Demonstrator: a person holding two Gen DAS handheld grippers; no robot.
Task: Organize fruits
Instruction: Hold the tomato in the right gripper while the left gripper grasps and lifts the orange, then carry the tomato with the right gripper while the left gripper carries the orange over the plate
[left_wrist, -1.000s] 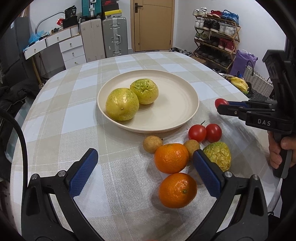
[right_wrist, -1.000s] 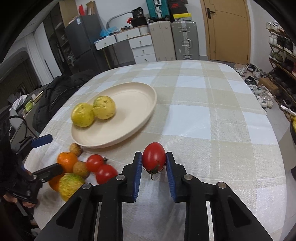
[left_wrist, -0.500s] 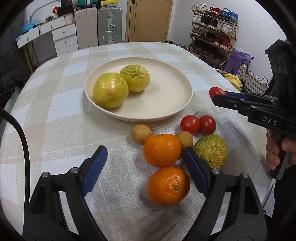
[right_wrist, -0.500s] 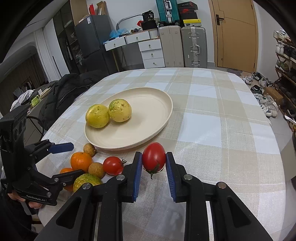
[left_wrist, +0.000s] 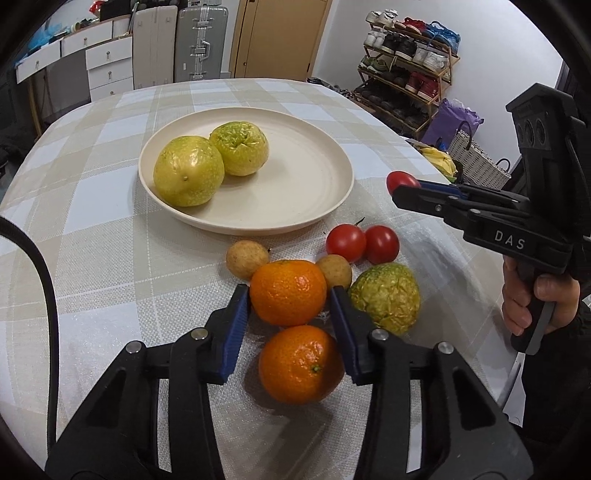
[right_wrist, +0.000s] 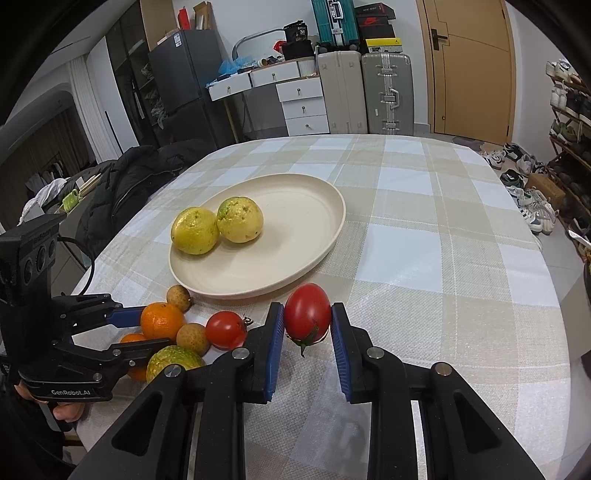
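checked tablecloth (right_wrist: 424, 258) | right gripper (right_wrist: 307, 328) clamps tomato (right_wrist: 307, 308), plate (right_wrist: 325, 243) just ahead-left | left gripper (left_wrist: 288, 314) open, straddling mandarin (left_wrist: 288, 291)

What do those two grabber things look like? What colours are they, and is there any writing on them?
Both are black plastic with silver bolts and flat blue pads inside each finger. The right gripper has white letters "DAS" on its side; the left gripper says "GenRobot.AI". Each has a boxy black camera block on top with round lenses. A black cable loops from the left one. Bare hands hold the handles.
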